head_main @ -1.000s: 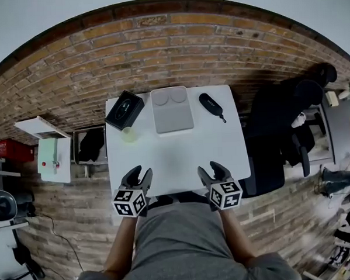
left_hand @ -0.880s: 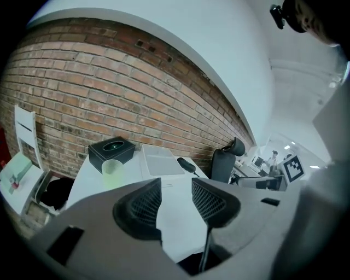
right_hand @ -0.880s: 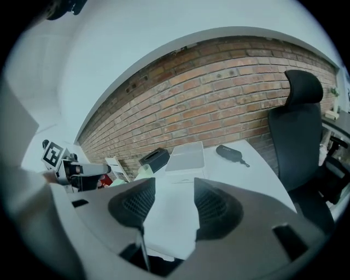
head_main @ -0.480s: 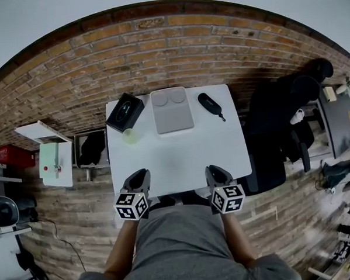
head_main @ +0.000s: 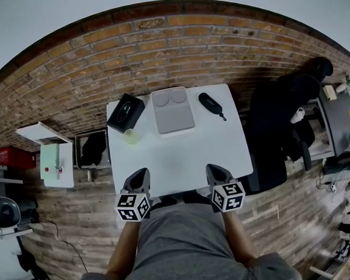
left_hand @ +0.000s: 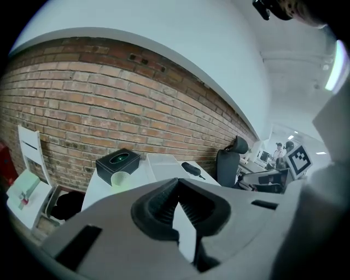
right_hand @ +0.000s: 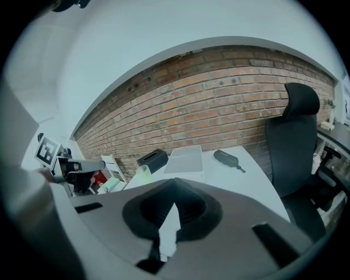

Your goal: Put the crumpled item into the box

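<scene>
black box [head_main: 125, 111]: sat at far-left corner of table [head_main: 181, 153]; oval opening on top; nothing seen inside or going in.
crumpled item [head_main: 131, 136]: pale yellow-green; lay on table just beside black box, on its near side; well apart from both grippers; not grasped, not in any box.
left gripper [head_main: 137, 176]: held at near edge of table, pointed toward far side; fingers [left_hand: 156, 210] had just been closing and met together, nothing between them.
grey tray [head_main: 172, 110]: flat, two round shapes on top; lay at far middle of table, just right of black box; untouched.
black pouch [head_main: 211, 105]: lay at far right of table with small cord; untouched, likely no part of task.
right gripper [head_main: 217, 171]: held at near edge, level with left gripper; fingers [right_hand: 194, 213] had also just been closing, pressed together on nothing.
office chair [head_main: 279, 125]: stood right of table, clear of work.
done so far: nothing, judged from layout; looked like the very start.
left to do: open fingers, reach across, pinch crumpled item, lift, drop into box; probably black box, though cannot tell for sure.
</scene>
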Demonstrator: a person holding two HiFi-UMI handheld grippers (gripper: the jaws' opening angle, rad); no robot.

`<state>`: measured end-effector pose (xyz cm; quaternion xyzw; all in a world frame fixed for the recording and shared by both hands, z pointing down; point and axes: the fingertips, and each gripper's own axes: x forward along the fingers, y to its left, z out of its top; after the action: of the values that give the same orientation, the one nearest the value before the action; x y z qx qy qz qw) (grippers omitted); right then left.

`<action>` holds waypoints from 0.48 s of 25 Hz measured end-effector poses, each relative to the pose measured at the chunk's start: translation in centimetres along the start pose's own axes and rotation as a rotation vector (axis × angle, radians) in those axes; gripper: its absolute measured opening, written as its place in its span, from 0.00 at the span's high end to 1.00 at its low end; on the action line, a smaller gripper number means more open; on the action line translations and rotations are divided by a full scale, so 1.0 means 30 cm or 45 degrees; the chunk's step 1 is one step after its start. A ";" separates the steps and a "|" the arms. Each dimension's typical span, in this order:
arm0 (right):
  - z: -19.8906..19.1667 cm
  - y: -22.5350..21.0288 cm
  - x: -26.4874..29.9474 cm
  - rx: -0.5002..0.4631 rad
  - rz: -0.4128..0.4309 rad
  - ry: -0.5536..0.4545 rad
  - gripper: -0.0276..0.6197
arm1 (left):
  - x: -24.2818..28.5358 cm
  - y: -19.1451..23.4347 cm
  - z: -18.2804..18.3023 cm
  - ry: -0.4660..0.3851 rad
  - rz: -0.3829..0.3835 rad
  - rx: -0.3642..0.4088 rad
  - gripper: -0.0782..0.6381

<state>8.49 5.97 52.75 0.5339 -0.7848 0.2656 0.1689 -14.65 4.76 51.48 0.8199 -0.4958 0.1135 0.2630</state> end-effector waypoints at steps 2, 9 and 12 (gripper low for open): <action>0.003 0.013 0.007 -0.032 -0.002 0.009 0.95 | 0.002 -0.004 0.005 0.000 -0.026 -0.004 0.88; 0.015 0.010 0.018 -0.033 -0.012 0.015 0.95 | 0.012 0.038 0.019 0.010 0.000 -0.023 0.88; 0.021 0.015 0.022 -0.035 -0.018 0.016 0.95 | 0.017 0.030 0.032 0.011 -0.025 -0.003 0.88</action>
<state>7.85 5.22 52.50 0.5352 -0.7835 0.2571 0.1831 -15.25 3.52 51.20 0.8238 -0.4869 0.1137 0.2671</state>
